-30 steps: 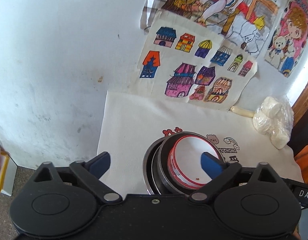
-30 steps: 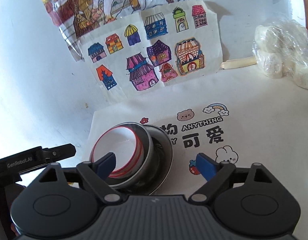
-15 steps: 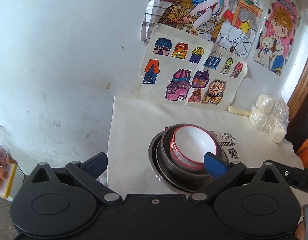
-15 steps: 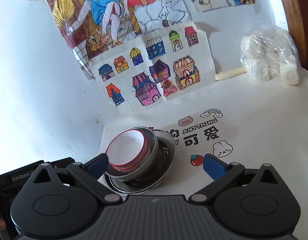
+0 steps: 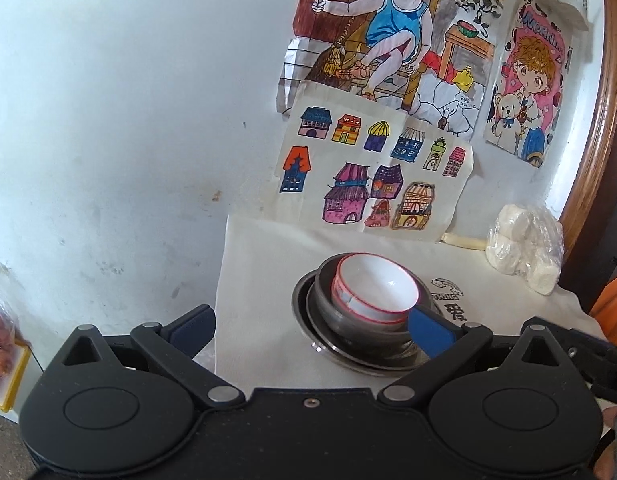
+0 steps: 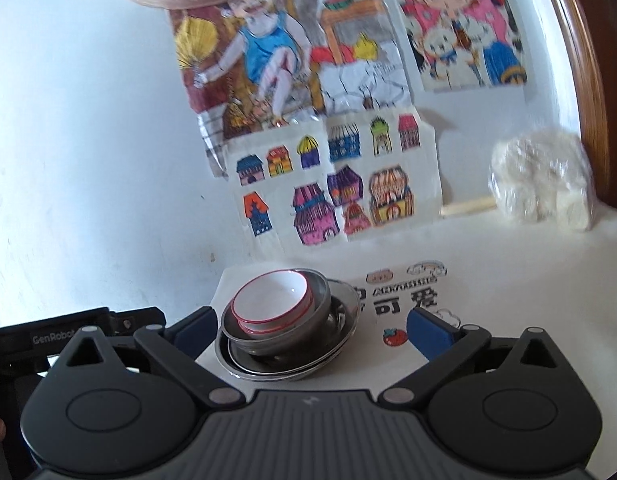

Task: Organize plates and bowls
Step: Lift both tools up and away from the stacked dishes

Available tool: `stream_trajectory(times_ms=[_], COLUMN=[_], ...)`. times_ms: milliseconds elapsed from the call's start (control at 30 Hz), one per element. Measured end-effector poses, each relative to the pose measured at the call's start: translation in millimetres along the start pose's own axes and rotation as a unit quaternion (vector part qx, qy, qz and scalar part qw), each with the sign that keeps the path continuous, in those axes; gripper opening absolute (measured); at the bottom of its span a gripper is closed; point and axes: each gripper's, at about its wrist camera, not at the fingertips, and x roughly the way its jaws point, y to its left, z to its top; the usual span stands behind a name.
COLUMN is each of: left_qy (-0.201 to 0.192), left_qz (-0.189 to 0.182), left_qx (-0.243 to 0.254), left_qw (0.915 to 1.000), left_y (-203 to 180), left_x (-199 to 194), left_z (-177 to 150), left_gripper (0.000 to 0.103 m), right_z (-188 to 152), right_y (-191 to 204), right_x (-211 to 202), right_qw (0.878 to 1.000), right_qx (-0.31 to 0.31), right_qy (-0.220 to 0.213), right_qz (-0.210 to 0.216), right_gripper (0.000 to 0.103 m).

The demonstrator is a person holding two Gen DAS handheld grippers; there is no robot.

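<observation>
A white bowl with a red rim (image 5: 374, 290) (image 6: 274, 300) sits tilted inside a steel bowl (image 5: 324, 300) (image 6: 316, 312), which rests on a steel plate (image 5: 348, 356) (image 6: 284, 368). The stack stands on a white printed cloth (image 5: 260, 280) (image 6: 508, 300). My left gripper (image 5: 310, 328) is open, back from the stack, its right fingertip (image 5: 428, 330) in front of the bowls. My right gripper (image 6: 310, 330) is open wide and empty, with the stack showing between its fingers. The left gripper's body (image 6: 48, 336) shows at the left edge of the right wrist view.
Children's drawings (image 5: 372, 176) (image 6: 328, 176) hang on the white wall behind the cloth. A plastic bag of white lumps (image 5: 524, 252) (image 6: 540, 180) and a pale stick (image 5: 464, 240) (image 6: 468, 206) lie at the back right. A wooden frame (image 5: 596, 120) borders the right. A bag of brown items (image 5: 0, 340) sits far left.
Both grippers have drawn back from the bowl stack, which now looks smaller and farther. The right gripper's fingers stand a little wider. The stack has not moved.
</observation>
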Motion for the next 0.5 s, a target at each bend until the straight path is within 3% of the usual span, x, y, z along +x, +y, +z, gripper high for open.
stream_trajectory(times_ms=[233,367,500], left_qy=[-0.020,-0.054,-0.039], left_qz=[0.015,0.024,0.017], left_qx=[0.039,0.094,0.074], left_qw=[0.9989,0.9939,0.9964], left_y=[1.7,-4.4,0.0], left_x=[-3.5,-9.4,-8.5], left_z=[-28.2,-43.1,-49.4], left_gripper=[0.102,0.102,0.102], right_z=[-20.9,-33.9,-41.5], right_y=[7.1,7.3,9.5], right_x=[-10.8,-16.2,-18.1], right_qw=[0.999,0.997,0.995], right_qx=[-0.004,-0.010,-0.030], right_qy=[-0.035,-0.074,-0.088], right_qz=[-0.015,-0.025,-0.039], right_gripper=[0.103,0.103,0.103])
